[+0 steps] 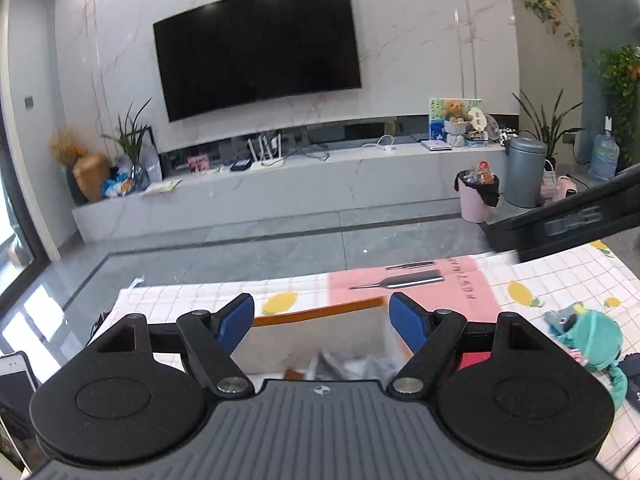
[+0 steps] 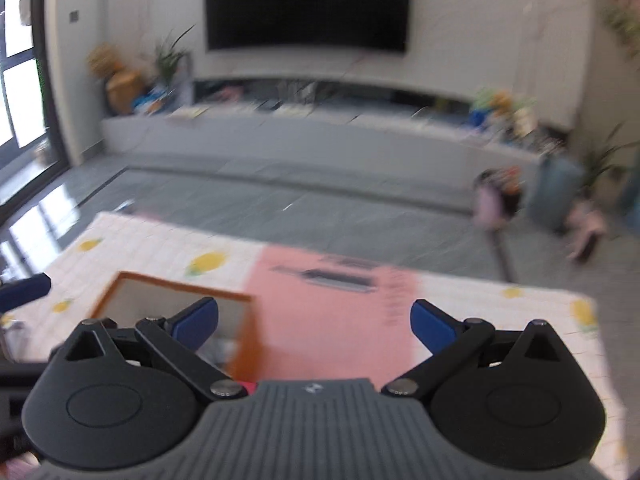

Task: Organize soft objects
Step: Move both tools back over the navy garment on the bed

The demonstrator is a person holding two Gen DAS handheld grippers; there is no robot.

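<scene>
My left gripper [image 1: 322,320] hangs open and empty above an orange-rimmed box [image 1: 316,312] with pale walls; grey and white soft items [image 1: 344,364] lie inside it. To the right, a teal plush toy [image 1: 588,340] lies on the lemon-print tablecloth [image 1: 560,280]. In the blurred right wrist view my right gripper [image 2: 316,326] is open wide with nothing between its blue pads [image 2: 434,328]. It is over a pink sheet [image 2: 332,312], with the box [image 2: 240,344] at its left. The left gripper's blue fingertip [image 2: 24,292] shows at the left edge.
The right gripper's black body [image 1: 572,216] crosses the upper right of the left wrist view. A phone [image 1: 16,400] lies at the table's left edge. Beyond the table are grey floor [image 1: 280,240], a TV bench [image 1: 280,188], a pink bin [image 1: 476,200] and a grey bin [image 1: 524,172].
</scene>
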